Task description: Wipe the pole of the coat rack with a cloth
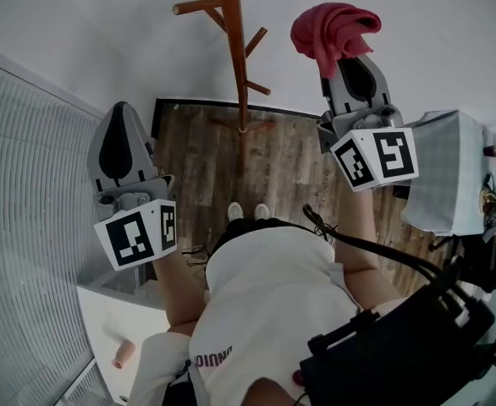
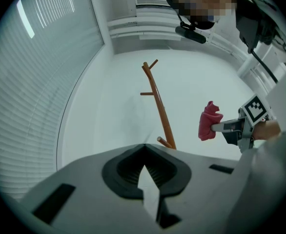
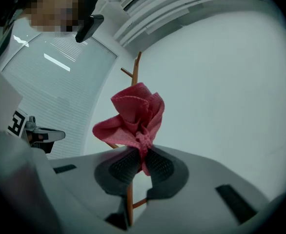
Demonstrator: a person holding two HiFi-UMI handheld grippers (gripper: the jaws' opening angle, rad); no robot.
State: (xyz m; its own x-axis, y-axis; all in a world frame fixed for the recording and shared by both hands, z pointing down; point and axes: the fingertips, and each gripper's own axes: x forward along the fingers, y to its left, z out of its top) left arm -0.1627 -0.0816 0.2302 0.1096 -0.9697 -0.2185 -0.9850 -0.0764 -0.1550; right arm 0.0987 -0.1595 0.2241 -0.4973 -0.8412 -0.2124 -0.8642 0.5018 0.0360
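Cloth [image 1: 333, 25], pink and bunched into a loose rosette, sticks up out of the right gripper [image 1: 336, 61], whose jaws are pinched tight on its lower folds; in the right gripper view the ribbed black pads press on the fabric from both sides and a small tail of it hangs down between them. The bundle is held up in the air to the right of the coat rack [image 1: 235, 74], near the upper part of the pole [image 1: 231, 24] but clearly apart from it, with white wall [image 1: 104, 24] showing between the two in both the head view and the left gripper view. The rack is of reddish-brown wood, with short pegs angling up from the pole on both sides, and it stands upright on a dark plank floor [image 1: 290, 167] close to the wall. The left gripper [image 1: 123, 110] is held to the left of the pole and lower than the right one, well clear of the rack; its jaws are brought together at the tips and have nothing between them. A slatted blind [image 1: 19, 193] runs along the left side, and the person's pale shoes [image 1: 248, 212] point toward the base of the rack.
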